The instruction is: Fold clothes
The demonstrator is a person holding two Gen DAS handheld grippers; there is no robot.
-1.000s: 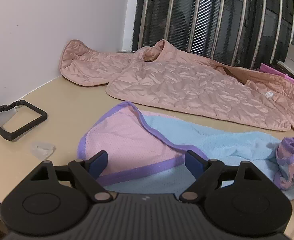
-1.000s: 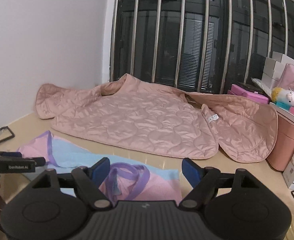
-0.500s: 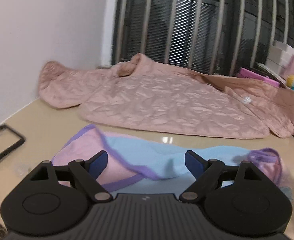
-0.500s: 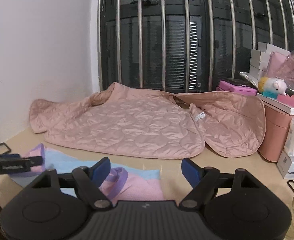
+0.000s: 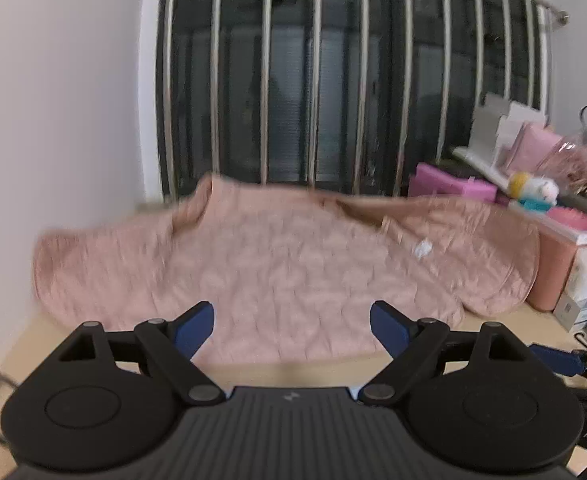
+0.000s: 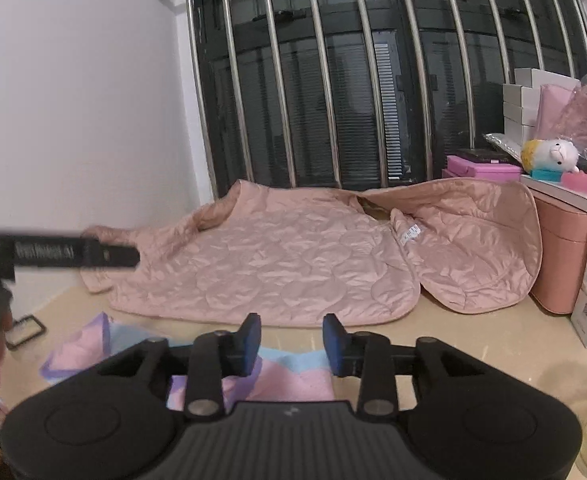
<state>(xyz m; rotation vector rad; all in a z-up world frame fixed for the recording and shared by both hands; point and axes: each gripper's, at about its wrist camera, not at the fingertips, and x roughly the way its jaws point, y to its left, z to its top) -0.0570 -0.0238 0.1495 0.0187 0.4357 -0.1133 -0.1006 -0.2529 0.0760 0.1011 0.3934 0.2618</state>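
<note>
Across the beige surface [image 6: 473, 332] in front of you, the pink quilted jacket [image 6: 293, 264] lies spread out flat against the barred window [image 6: 333, 80], its white label [image 6: 409, 234] showing near the turned-back front panel. Closer to you lies the smaller pink-and-blue garment [image 6: 105, 344] with purple trim, running under your right claw [image 6: 291, 344].

Your right claw is closing; its blue pads stand a modest gap apart just above the pink-and-blue garment, and no cloth can be seen pinched between them, so it counts as released for now. Whether the tips brush the fabric cannot be told from this angle.

Your left claw [image 5: 292, 326] is released, its blue pads [image 5: 193, 326] spread wide with nothing between them. Its view is blurred and looks out over the quilted jacket [image 5: 285, 272] toward the window bars. From the right wrist view, the same claw appears as a dark bar [image 6: 73, 254] at the left edge, raised above the surface and overlapping the jacket's far sleeve in the picture.

Along the right side stand a pink round box [image 6: 561, 252], stacked white boxes [image 6: 521, 104] and a small plush toy [image 6: 553, 154]. A black rectangular frame [image 6: 25, 332] lies on the surface near the left wall.
</note>
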